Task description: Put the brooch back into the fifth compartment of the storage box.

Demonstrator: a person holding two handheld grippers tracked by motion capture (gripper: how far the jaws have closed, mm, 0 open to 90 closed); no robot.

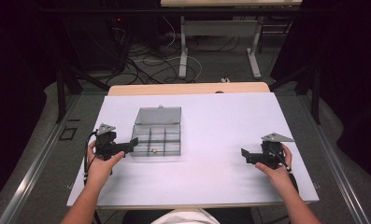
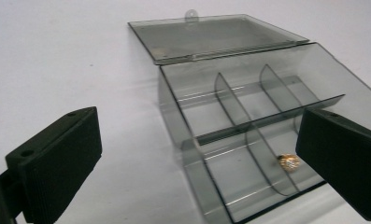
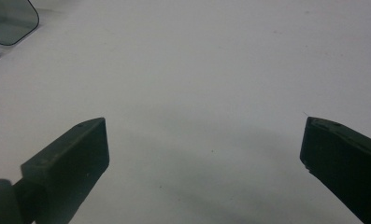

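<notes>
One small gold item [image 2: 288,161], perhaps a ring, box [image 2: 248,140] corner cut off

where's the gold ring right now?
The gold ring lies in the open clear box, in the middle compartment of the row nearest the person, left of the table's centre in the high view, just beside the open left gripper.

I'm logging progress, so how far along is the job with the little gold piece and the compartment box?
Done: the gold piece lies in a front compartment of the clear box, whose lid stands open. In hand: nothing; the left tool is open beside the box, and the right tool is open over the bare table. Left: probably closing the lid.
</notes>
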